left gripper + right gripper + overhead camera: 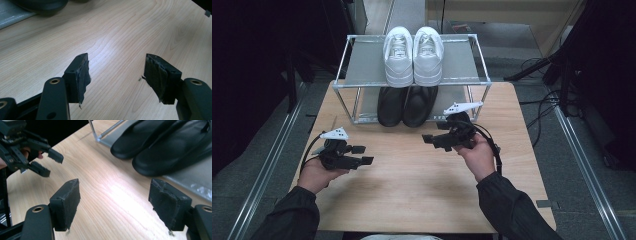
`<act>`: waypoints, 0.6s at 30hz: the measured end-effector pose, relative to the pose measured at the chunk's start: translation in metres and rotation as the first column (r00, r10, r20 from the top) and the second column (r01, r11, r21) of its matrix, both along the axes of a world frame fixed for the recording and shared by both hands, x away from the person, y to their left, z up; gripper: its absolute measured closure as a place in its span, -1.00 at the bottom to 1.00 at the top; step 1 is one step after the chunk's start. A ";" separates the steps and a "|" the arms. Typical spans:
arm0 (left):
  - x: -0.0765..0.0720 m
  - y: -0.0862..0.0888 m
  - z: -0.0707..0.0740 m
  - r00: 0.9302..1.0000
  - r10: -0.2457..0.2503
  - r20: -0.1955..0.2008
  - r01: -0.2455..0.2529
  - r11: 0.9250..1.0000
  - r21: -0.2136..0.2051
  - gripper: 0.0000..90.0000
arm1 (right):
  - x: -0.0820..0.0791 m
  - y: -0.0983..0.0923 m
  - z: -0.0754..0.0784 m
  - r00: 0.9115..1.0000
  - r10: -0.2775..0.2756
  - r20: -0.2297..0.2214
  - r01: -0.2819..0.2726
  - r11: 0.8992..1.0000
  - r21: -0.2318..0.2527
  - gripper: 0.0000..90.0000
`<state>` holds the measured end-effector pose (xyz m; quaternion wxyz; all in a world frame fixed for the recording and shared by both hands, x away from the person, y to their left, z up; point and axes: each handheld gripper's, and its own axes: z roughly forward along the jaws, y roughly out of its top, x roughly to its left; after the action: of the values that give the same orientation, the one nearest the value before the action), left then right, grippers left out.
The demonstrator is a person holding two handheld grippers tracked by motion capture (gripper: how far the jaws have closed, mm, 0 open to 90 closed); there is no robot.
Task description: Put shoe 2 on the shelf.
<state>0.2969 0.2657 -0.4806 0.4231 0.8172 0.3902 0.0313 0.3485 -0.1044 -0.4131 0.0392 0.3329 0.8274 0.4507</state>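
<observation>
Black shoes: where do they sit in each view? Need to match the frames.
High view: black shoes at centre, on the lower shelf of the metal rack, under the white sneakers.
Left gripper view: one dark toe at the top left edge, cut off by the frame.
Right gripper view: both toes at the upper right, beyond the open jaws.
Shared landmark: the wooden table, whose grain runs through all three.

Dark sleeves; black grippers, brass rivets, worn black fingers (pixel 65 202), white top plates, black cables.

Light wooden table (pixel 412 190); grey floor (pixel 257 150), metal floor rails (pixel 579 155), dark surroundings
</observation>
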 end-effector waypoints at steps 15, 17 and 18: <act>-0.001 0.000 0.000 1.000 -0.002 -0.006 0.002 1.000 -0.003 -0.19 | -0.022 -0.019 -0.024 1.000 0.002 -0.006 -0.002 1.000 0.000 -0.41; -0.001 0.000 0.000 1.000 -0.003 -0.006 0.003 1.000 0.000 -0.19 | -0.025 -0.024 -0.028 1.000 -0.004 -0.004 0.004 1.000 0.001 -0.41; -0.001 0.000 0.000 1.000 -0.003 -0.006 0.003 1.000 0.000 -0.19 | -0.025 -0.027 -0.029 1.000 -0.010 0.011 0.010 1.000 -0.002 -0.41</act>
<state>0.2960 0.2657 -0.4808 0.4221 0.8177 0.3903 0.0282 0.3231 -0.1312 -0.4422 0.0465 0.3345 0.8258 0.4516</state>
